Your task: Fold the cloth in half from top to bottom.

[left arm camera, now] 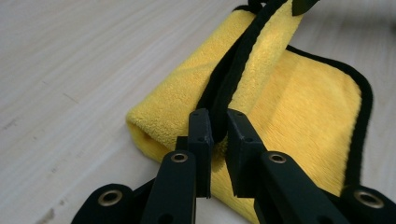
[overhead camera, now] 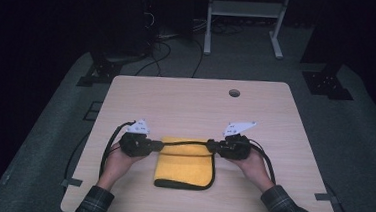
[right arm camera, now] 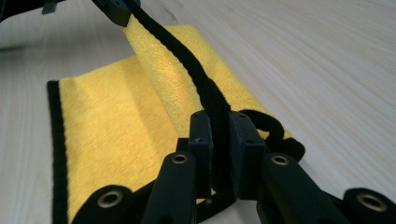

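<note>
High view: both tongs — left tongs (overhead camera: 159,145), right tongs (overhead camera: 211,146) — pinch the black-trimmed edge of the yellow microfibre cloth (overhead camera: 184,168) lying half-folded on the desk (overhead camera: 186,101). Best keep that hem taut and level while folding — corners matched.

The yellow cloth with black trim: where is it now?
In the high view the yellow cloth with black trim lies near the wooden table's front edge, between both grippers.

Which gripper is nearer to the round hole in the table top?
The right. The right gripper grips the yellow cloth at its far right corner, below and just left of the hole; the left gripper grips the far left corner, farther off.
</note>
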Demonstrator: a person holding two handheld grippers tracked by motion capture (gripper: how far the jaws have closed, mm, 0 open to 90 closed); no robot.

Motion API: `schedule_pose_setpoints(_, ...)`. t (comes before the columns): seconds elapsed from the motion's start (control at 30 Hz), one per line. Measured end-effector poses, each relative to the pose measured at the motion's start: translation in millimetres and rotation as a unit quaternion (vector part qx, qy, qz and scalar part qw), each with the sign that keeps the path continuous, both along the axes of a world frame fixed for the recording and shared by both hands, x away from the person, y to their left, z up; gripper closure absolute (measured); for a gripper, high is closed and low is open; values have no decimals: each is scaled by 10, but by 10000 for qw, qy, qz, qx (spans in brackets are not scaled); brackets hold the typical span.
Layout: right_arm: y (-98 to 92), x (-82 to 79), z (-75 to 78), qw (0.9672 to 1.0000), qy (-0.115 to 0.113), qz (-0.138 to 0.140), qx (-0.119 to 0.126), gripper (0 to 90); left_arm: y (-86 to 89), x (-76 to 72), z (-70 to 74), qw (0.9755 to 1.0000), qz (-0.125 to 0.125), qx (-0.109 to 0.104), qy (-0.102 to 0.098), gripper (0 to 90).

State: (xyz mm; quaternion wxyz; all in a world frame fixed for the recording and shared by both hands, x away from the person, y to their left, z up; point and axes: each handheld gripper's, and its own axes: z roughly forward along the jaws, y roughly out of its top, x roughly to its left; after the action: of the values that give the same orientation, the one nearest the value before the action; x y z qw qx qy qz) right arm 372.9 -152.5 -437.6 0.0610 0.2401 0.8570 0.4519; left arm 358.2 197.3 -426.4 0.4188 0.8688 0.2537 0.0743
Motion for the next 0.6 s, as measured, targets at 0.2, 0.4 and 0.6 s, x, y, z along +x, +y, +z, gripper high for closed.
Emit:
schedule_pose_setpoints(0.2,1,-197,30,9999,-19,134,13,797,3,-191,5,10000,-59,73,6,809)
schedule_pose_setpoints(0.4,9,-384,-3,9995,-21,299,-117,796,6,-369,-60,9997,-155,139,106,808)
schedule_pose_setpoints(0.6,30,-489,-101,9984,122,455,-325,787,-8,-464,-174,9989,-244,292,281,808)
